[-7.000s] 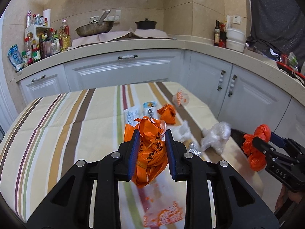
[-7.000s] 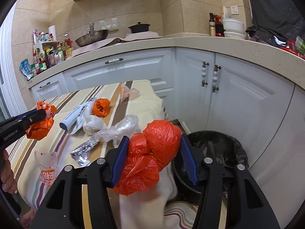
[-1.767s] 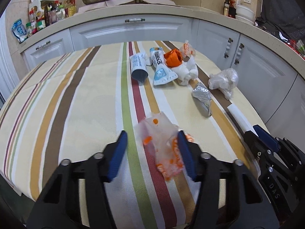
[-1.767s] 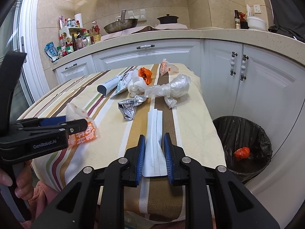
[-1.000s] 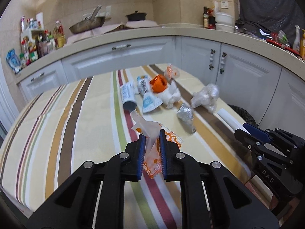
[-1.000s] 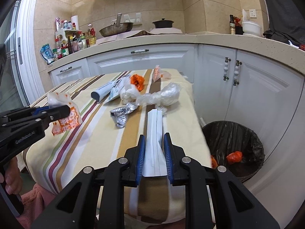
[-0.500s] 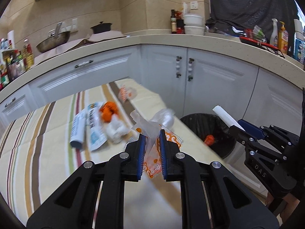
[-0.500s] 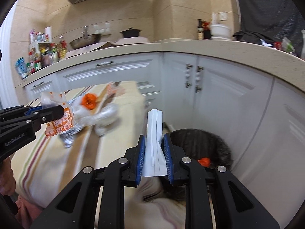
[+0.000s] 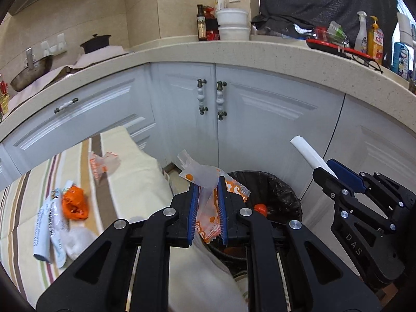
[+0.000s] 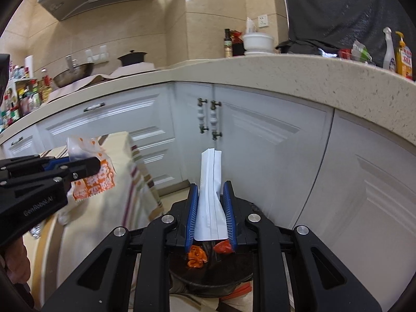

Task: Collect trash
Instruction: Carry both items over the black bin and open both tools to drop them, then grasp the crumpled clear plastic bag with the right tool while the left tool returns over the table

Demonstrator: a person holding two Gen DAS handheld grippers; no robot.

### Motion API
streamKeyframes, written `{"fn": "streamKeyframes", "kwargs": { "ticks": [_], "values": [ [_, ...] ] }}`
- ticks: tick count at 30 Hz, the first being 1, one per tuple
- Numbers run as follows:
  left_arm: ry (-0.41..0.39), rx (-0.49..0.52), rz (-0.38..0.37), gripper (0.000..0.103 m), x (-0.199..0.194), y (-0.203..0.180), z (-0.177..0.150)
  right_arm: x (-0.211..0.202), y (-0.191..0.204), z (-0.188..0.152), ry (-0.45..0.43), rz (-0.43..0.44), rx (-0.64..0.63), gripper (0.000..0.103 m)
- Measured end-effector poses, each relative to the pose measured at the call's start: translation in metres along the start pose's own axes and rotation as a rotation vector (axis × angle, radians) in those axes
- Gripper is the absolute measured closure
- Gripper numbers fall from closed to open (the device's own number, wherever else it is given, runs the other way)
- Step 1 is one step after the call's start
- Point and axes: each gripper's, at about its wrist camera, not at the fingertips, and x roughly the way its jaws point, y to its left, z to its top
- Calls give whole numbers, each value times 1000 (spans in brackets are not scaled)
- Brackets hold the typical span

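Observation:
My left gripper (image 9: 207, 186) is shut on a clear wrapper with orange print (image 9: 205, 208), held above the near rim of the black-lined trash bin (image 9: 280, 195). It shows from the side in the right wrist view (image 10: 88, 165), wrapper (image 10: 95, 179) hanging from it. My right gripper (image 10: 210, 189) is shut on a folded white paper packet (image 10: 210, 195), right above the bin (image 10: 208, 267), which holds orange bags (image 10: 196, 258). In the left wrist view the right gripper (image 9: 325, 171) holds the white packet (image 9: 308, 154) beyond the bin.
The table with the striped cloth (image 9: 135, 171) stands left of the bin, with an orange bag (image 9: 75, 205), tubes (image 9: 49, 231) and a small wrapper (image 9: 101, 162) on it. White cabinets (image 9: 234, 119) and a counter (image 9: 260, 49) close the space behind.
Both grippers have swung right, away from the table, and now hang over the trash bin, each still holding its piece of trash.

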Motion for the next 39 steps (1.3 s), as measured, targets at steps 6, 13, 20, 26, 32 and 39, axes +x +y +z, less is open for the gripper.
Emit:
{"fn": "streamKeyframes", "kwargs": {
  "ticks": [6, 13, 20, 26, 32, 39],
  "values": [
    [53, -6, 5, 88, 38, -9, 11, 28, -15, 1, 27, -8, 17, 82],
    [121, -45, 9, 56, 76, -12, 19, 62, -29, 4, 57, -13, 36, 67],
    [132, -59, 16, 44, 81, -6, 20, 68, -35, 4, 60, -25, 65, 58],
    [111, -71, 11, 39, 59, 8, 19, 63, -26, 2, 73, -12, 63, 54],
    [75, -103, 25, 37, 24, 31, 12, 50, -4, 3, 70, 28, 50, 52],
    [39, -146, 93, 36, -20, 72, -6, 32, 34, 2, 64, 94, 10, 49]
  ]
}}
